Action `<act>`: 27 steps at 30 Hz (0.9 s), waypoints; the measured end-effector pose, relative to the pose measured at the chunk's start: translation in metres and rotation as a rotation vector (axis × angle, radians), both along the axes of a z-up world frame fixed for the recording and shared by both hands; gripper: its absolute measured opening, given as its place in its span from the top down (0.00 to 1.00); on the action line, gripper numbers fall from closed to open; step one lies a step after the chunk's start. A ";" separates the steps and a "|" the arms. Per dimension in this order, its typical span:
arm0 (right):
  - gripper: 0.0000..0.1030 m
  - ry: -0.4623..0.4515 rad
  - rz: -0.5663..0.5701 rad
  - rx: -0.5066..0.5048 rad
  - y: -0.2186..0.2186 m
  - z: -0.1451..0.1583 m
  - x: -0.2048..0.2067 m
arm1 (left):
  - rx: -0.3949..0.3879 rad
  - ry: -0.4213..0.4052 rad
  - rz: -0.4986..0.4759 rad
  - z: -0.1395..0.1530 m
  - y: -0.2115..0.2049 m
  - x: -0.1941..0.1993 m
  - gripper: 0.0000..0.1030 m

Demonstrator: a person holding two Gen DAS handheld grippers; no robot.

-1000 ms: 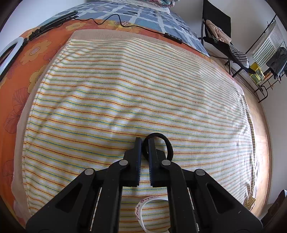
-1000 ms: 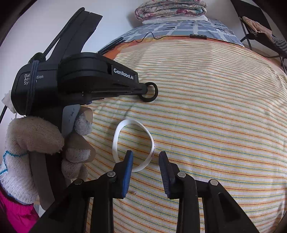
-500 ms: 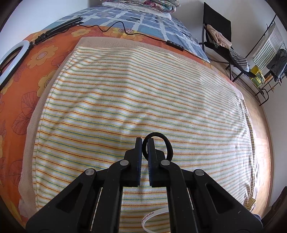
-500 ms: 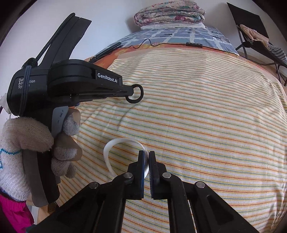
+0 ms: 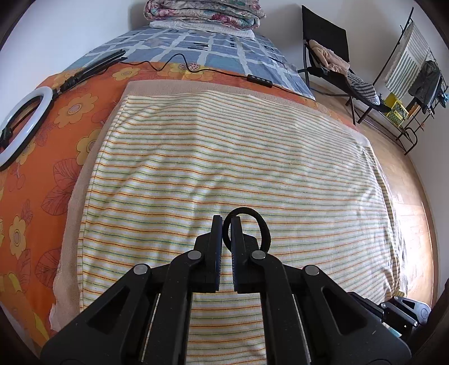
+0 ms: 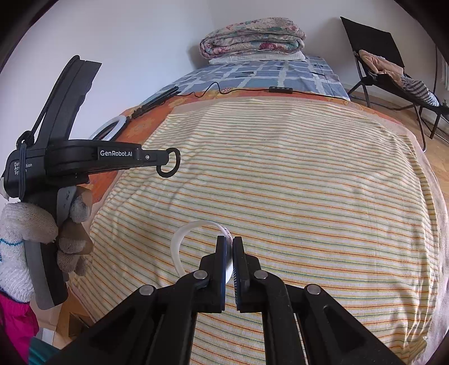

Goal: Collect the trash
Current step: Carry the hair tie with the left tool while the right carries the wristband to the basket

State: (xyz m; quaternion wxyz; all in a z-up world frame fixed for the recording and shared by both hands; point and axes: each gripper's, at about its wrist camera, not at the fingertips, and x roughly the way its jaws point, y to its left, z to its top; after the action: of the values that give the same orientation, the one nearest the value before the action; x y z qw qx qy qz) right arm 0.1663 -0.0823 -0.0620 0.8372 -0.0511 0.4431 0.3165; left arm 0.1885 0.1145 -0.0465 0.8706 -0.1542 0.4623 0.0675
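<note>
Striped towel (image 5: 224, 157) seen bare out to its far and side edges | left gripper (image 5: 226, 224) clamped on black ring (image 5: 262, 228) | right gripper (image 6: 229, 244) pinched on white band (image 6: 179, 238), held over towel's near edge

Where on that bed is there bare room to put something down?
The whole striped towel is bare, from its near edge to the orange flowered sheet behind it. It gets crowded farther back: a ring light on the left, a black cable across, folded blankets at the far end.
</note>
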 end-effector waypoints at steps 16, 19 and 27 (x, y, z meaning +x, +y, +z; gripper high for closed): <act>0.98 -0.103 -0.016 0.004 -0.050 0.038 -0.059 | 0.112 -0.063 -0.177 0.043 -0.062 -0.088 0.97; 0.98 -0.103 -0.021 0.010 -0.059 0.040 -0.070 | 0.119 -0.075 -0.212 0.048 -0.077 -0.106 0.97; 0.98 -0.110 -0.033 -0.004 -0.082 0.039 -0.099 | 0.110 -0.097 -0.273 0.055 -0.108 -0.153 0.97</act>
State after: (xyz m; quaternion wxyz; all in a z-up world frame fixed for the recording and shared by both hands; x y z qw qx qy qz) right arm 0.0669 -0.1643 -0.0226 0.8653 -0.0627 0.3977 0.2987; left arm 0.0358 0.0063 0.0084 0.9001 -0.0452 0.4319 -0.0337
